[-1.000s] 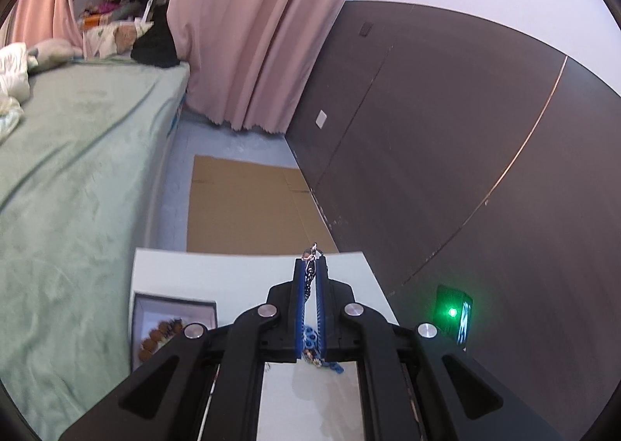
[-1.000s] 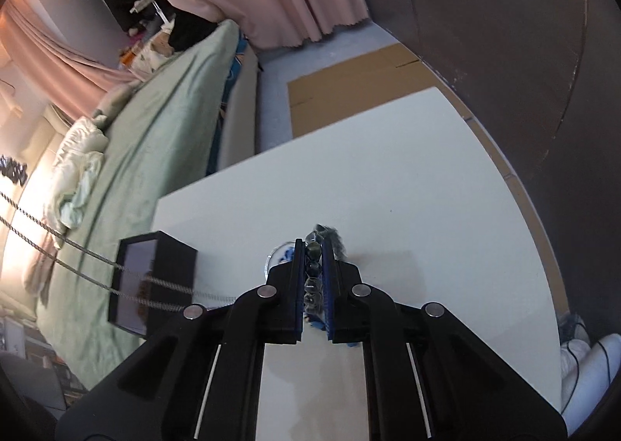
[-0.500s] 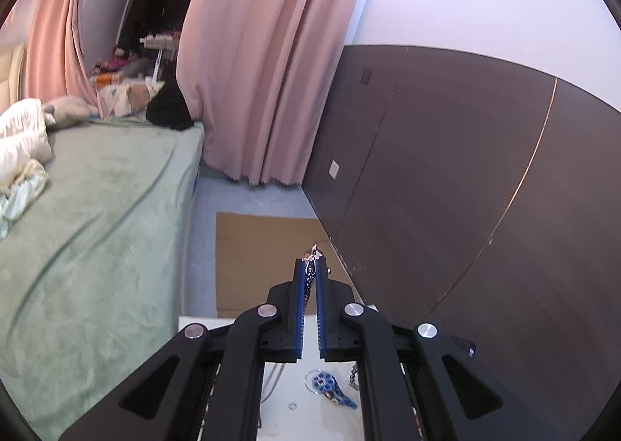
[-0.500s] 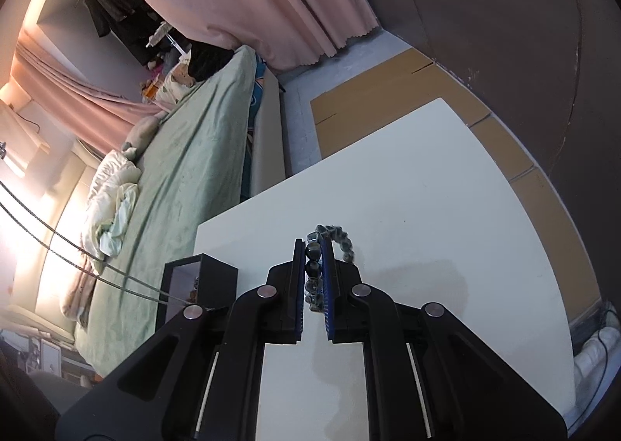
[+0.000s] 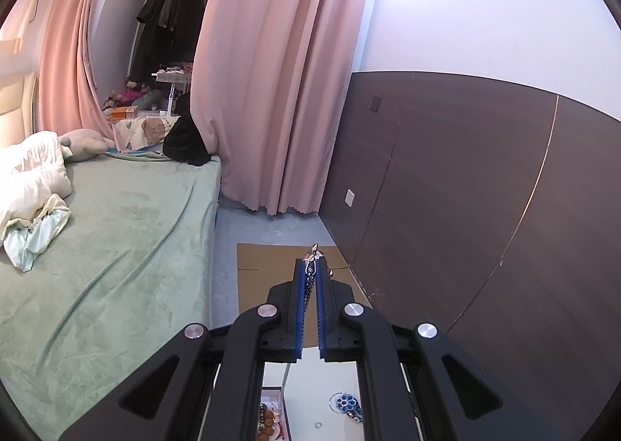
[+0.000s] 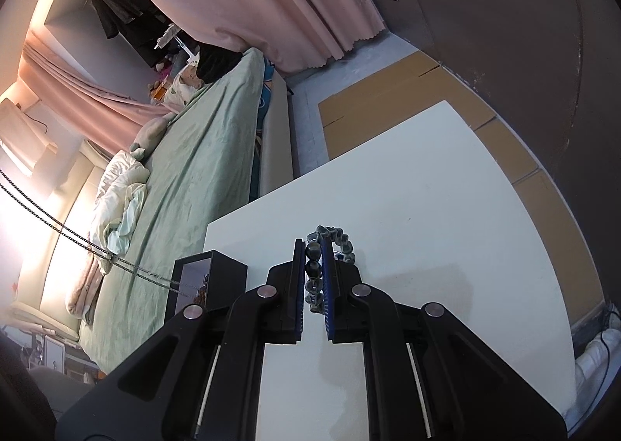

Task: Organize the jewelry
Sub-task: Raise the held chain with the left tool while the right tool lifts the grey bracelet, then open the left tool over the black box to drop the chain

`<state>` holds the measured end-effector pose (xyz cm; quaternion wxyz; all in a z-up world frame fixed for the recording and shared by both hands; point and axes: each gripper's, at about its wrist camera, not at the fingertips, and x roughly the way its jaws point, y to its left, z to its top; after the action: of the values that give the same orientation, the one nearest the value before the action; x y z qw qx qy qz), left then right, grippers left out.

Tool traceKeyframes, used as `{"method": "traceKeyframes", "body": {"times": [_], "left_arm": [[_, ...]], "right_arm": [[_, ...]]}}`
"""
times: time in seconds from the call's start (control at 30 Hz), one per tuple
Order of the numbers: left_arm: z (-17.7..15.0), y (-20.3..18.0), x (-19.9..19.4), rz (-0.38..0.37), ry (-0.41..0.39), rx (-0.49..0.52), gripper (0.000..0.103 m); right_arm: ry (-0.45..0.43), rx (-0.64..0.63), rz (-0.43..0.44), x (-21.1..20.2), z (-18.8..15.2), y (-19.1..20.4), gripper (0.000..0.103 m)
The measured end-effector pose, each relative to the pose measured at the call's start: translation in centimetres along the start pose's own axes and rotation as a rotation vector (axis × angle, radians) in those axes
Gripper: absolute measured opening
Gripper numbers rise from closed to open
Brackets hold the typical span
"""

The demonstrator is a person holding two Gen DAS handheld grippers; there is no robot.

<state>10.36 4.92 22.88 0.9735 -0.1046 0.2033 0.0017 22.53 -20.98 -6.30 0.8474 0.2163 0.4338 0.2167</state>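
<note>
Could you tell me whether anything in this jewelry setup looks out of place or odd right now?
Yes: a thin chain stretches taut through the air past the black jewelry box instead of lying on the white table. The left hand-held gripper pinches its end, while a blue pendant and small ring lie loose on the table.

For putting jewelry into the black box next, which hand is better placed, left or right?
Probably the right. The right gripper is shut on the bead bracelet, low over the white table, with the black box just beside it. The left gripper grips a chain high above the table.
</note>
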Motion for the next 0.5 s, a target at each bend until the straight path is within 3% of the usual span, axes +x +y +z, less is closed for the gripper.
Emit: {"method": "traceKeyframes", "body": {"times": [0.23, 0.5], "left_arm": [[-1.9, 1.0, 1.6, 0.024, 0.034, -0.004, 0.003], [-7.7, 4.4, 6.7, 0.028, 0.168, -0.103, 0.003]], "right_arm": [[0.002, -0.006, 0.009, 0.2, 0.0, 0.4, 0.009], [-0.022, -0.012, 0.022, -0.2, 0.1, 0.5, 0.009]]}}
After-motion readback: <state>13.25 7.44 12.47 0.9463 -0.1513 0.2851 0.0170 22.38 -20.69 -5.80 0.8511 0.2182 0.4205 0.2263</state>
